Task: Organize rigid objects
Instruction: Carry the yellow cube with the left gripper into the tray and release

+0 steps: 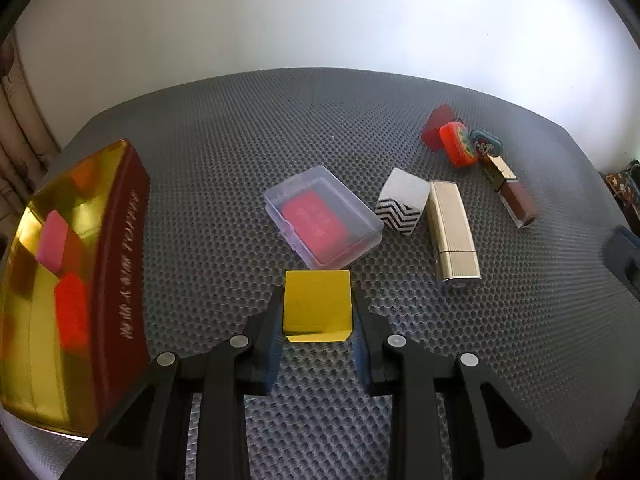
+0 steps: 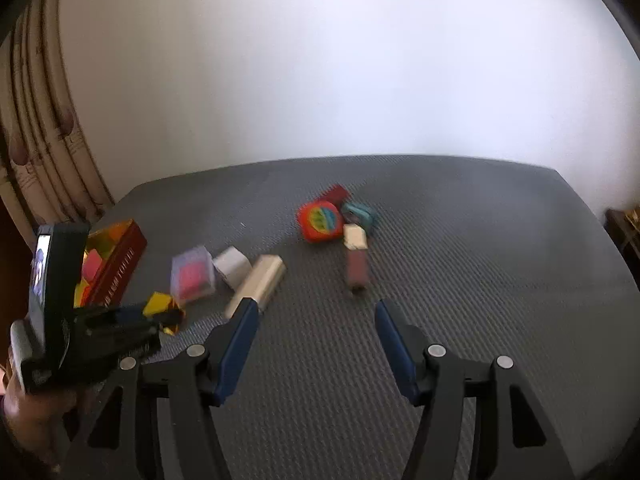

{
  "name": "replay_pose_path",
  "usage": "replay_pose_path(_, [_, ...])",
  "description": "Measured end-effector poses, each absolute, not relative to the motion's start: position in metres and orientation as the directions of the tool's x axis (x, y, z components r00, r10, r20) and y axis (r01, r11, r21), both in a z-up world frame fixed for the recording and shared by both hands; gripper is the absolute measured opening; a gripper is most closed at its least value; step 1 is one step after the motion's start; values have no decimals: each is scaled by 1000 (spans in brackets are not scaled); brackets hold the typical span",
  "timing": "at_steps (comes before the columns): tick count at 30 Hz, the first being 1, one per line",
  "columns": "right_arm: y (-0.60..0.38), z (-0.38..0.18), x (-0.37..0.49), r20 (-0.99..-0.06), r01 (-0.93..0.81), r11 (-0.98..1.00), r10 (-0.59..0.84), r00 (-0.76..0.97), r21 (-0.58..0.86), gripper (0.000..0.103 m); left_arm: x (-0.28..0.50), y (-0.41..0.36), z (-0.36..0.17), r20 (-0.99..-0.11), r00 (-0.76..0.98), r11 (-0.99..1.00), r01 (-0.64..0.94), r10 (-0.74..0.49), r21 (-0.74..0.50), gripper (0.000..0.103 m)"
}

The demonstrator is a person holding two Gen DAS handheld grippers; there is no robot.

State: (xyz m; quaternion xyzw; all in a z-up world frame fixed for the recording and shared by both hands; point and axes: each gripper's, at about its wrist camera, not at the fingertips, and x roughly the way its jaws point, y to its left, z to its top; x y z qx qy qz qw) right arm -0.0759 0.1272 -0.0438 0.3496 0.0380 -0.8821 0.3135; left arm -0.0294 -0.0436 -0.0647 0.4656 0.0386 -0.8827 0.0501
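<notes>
My left gripper (image 1: 317, 312) is shut on a shiny yellow cube (image 1: 317, 306) and holds it just above the grey mat. The cube also shows in the right wrist view (image 2: 162, 306), in the left gripper (image 2: 160, 320). A dark red box with a gold inside (image 1: 120, 264) stands to the left and holds a pink block (image 1: 52, 240) and a red block (image 1: 72, 312). My right gripper (image 2: 316, 320) is open and empty above the mat, near a gold lipstick tube (image 2: 258, 284).
On the mat lie a clear plastic case with a red card (image 1: 324, 220), a white zigzag cube (image 1: 402, 200), the gold lipstick tube (image 1: 452, 232), a brown lip gloss (image 1: 510, 188), an orange tape measure (image 1: 458, 144) and a teal charm (image 1: 486, 144). A wall stands behind.
</notes>
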Motion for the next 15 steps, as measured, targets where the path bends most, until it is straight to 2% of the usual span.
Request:
replay_pose_path(5, [106,-39,-84,-639,587,-793,-537,-551,160,62,-11,-64,-14,-774,-631,-985,161,-62,-53,27])
replay_pose_path(10, [93,-42,-88,-649,584,-797,-529,-547,156,62,9,-105,39,-715,-686,-971,236,-133,-46,27])
replay_pose_path(15, [88,-42,-86,-656,596,-790,-527,-540,143,62,2,-147,57,-700,-676,-948,318,-229,3,27])
